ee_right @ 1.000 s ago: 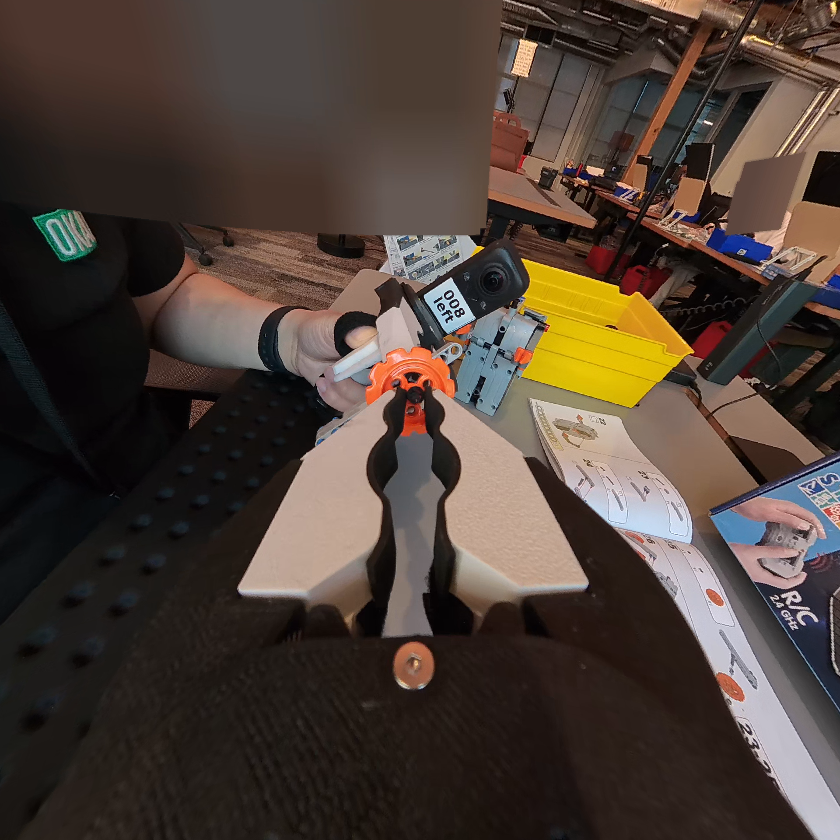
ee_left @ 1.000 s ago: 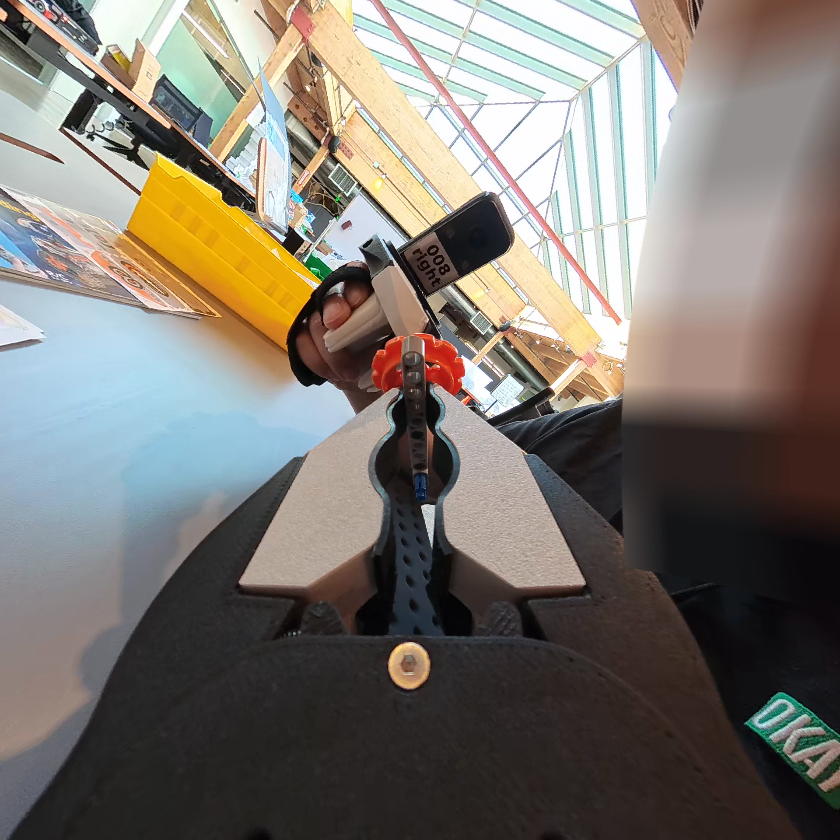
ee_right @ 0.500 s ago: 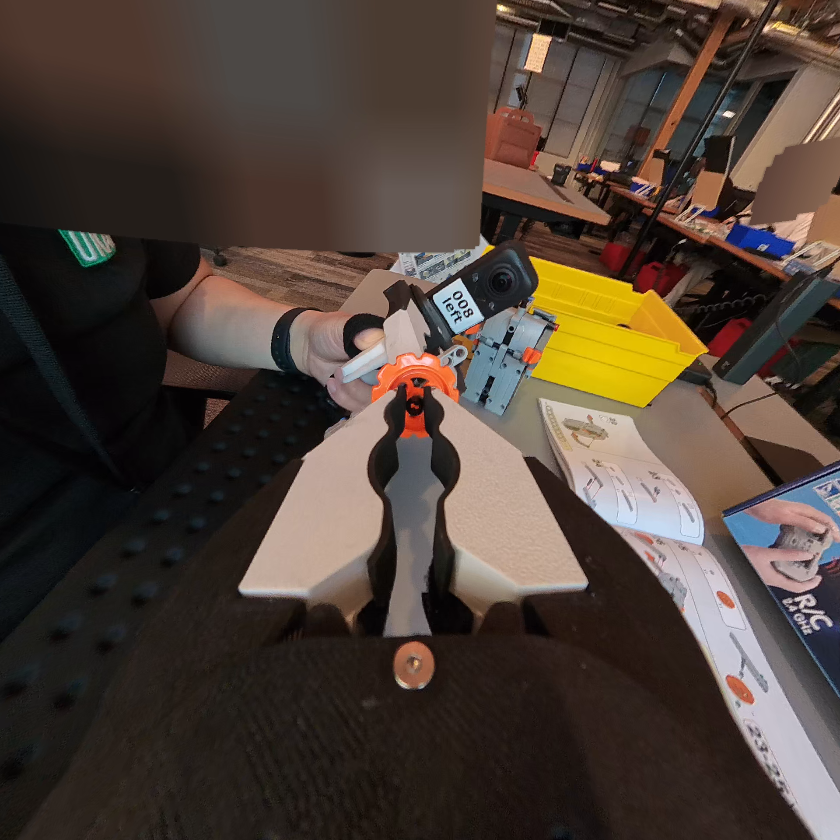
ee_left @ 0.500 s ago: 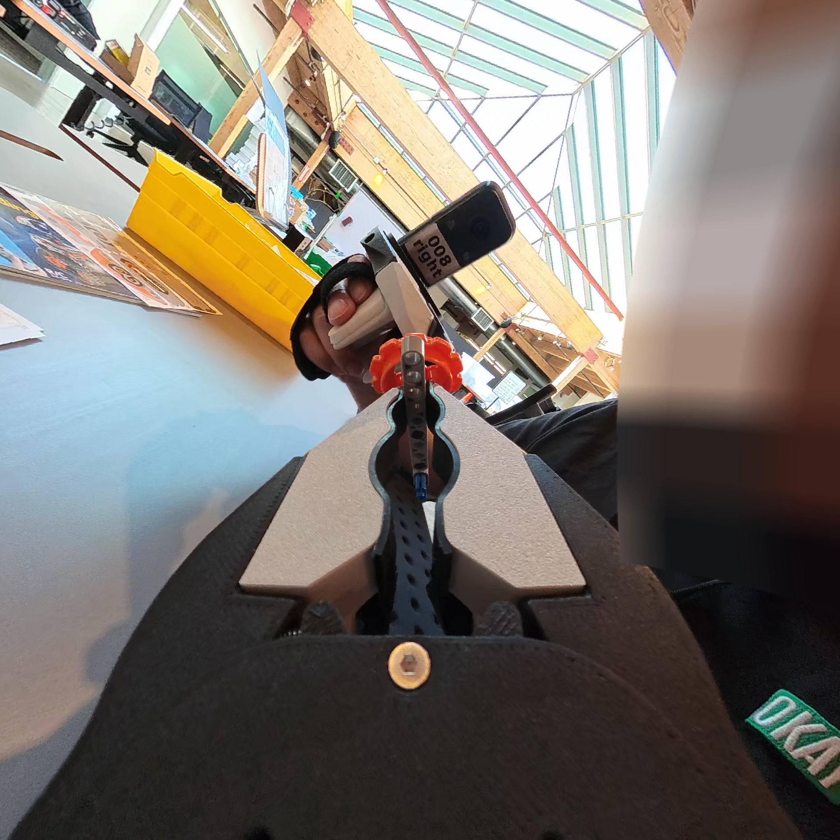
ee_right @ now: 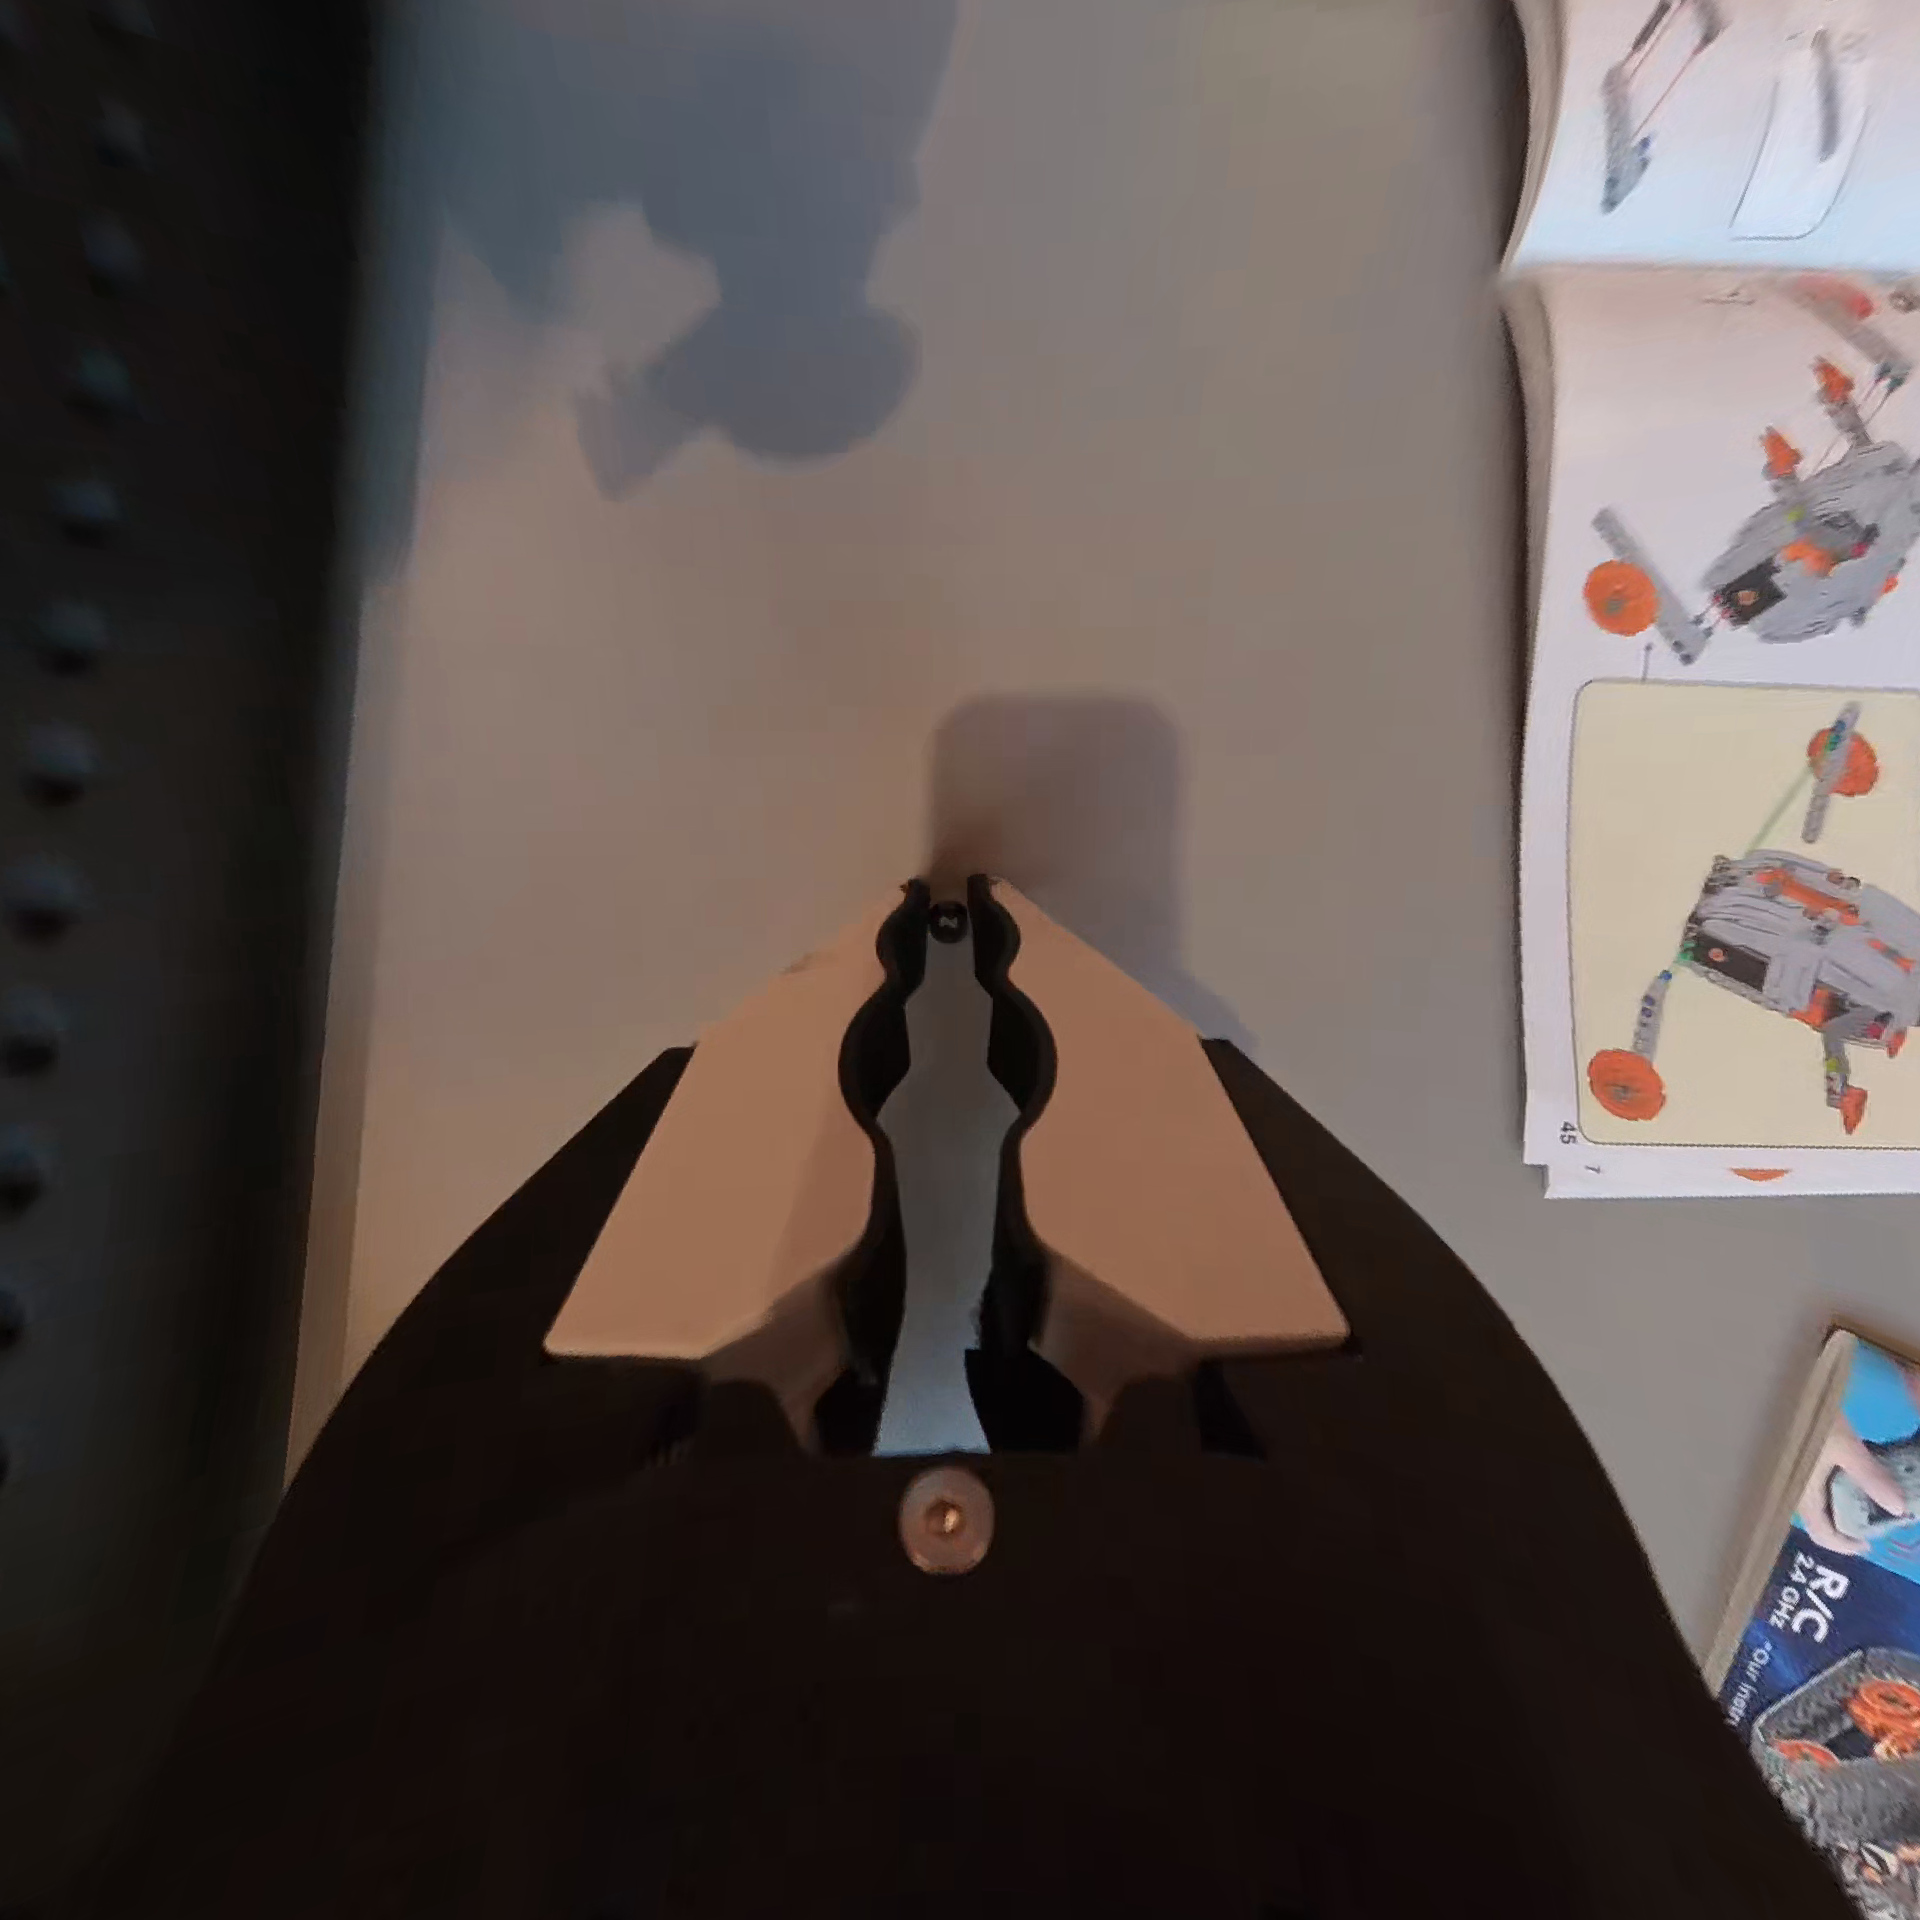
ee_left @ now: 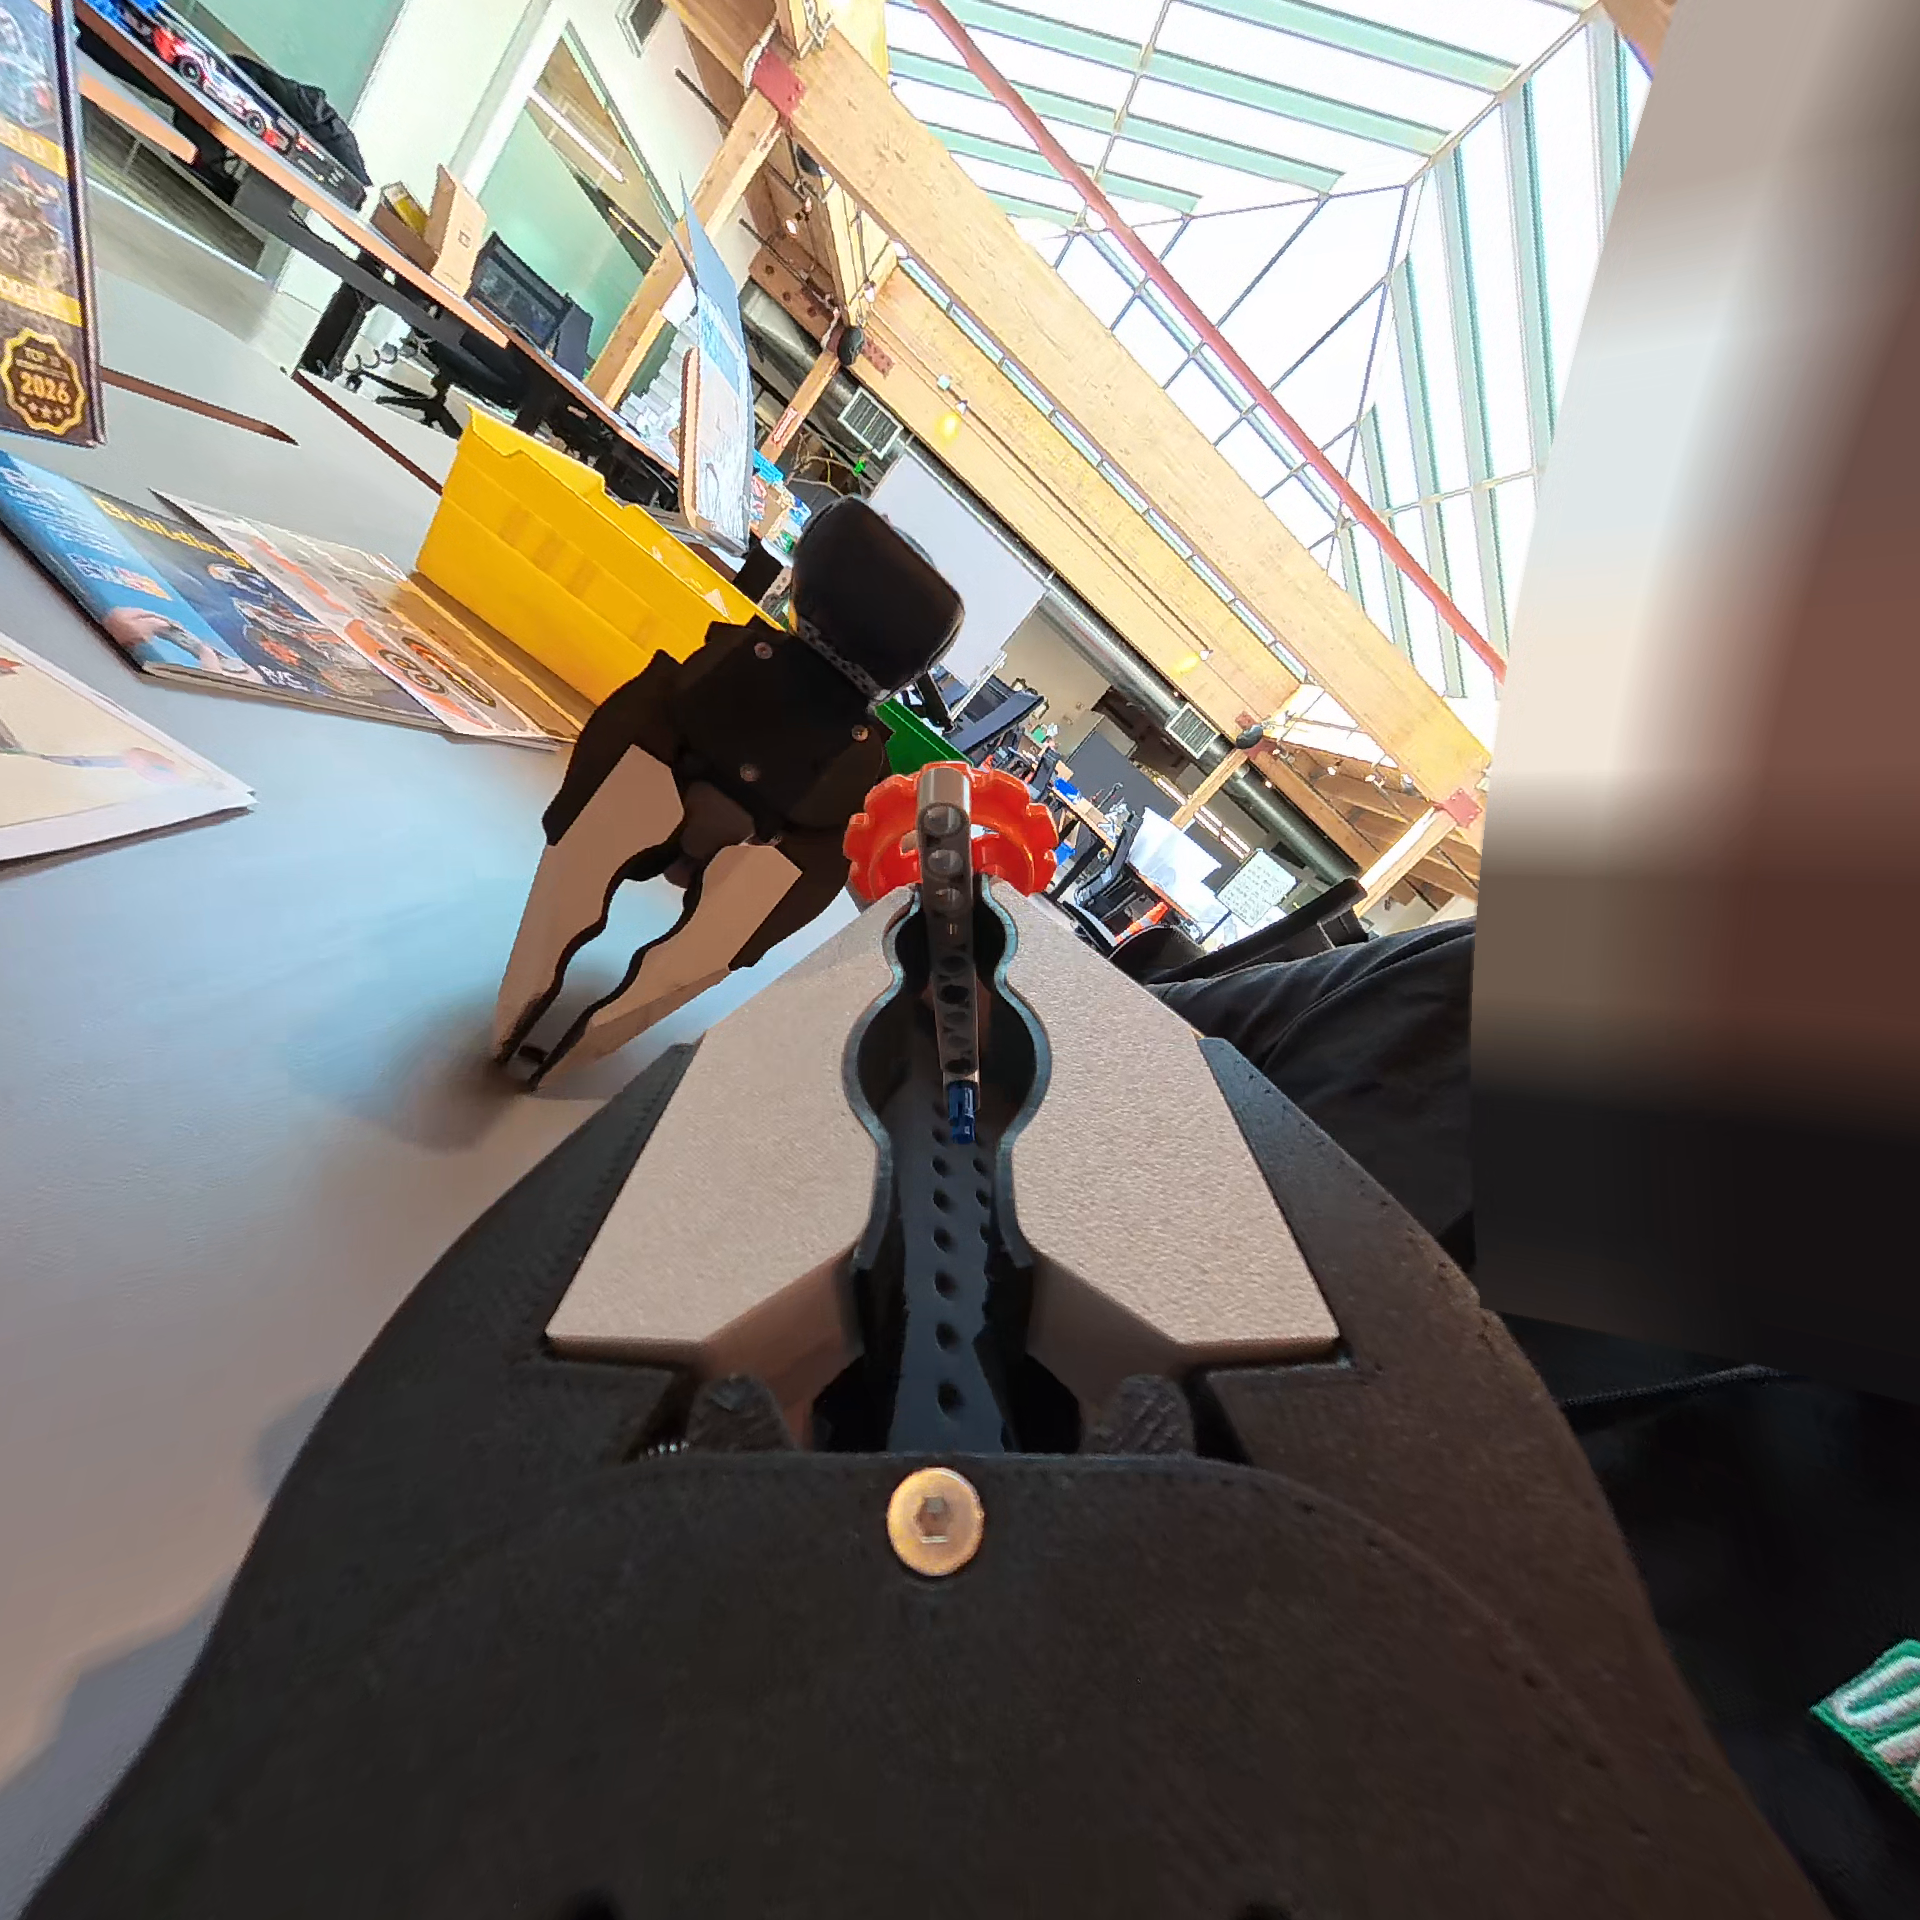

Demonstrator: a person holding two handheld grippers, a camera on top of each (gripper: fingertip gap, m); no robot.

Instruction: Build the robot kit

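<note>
Our left gripper [ee_left: 940, 914] clamps a grey beam [ee_left: 948, 935] bearing an orange gear [ee_left: 883, 847]; our right gripper [ee_right: 943, 902], tips on the desk [ee_right: 675, 675], pinches a small black pin [ee_right: 945, 922] beside an open booklet [ee_right: 1714, 727].

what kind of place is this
Probably a shared workshop or maker-style office: long desks with monitors under exposed timber roof beams, and a grey worktable holding a yellow plastic parts bin and an open building-kit instruction booklet.

White lettering runs across the blue box [ee_right: 1829, 1621]. Small page numerals sit at a corner of the open booklet [ee_right: 1704, 935]. A gold badge marks the upright dark box [ee_left: 42, 260].
</note>
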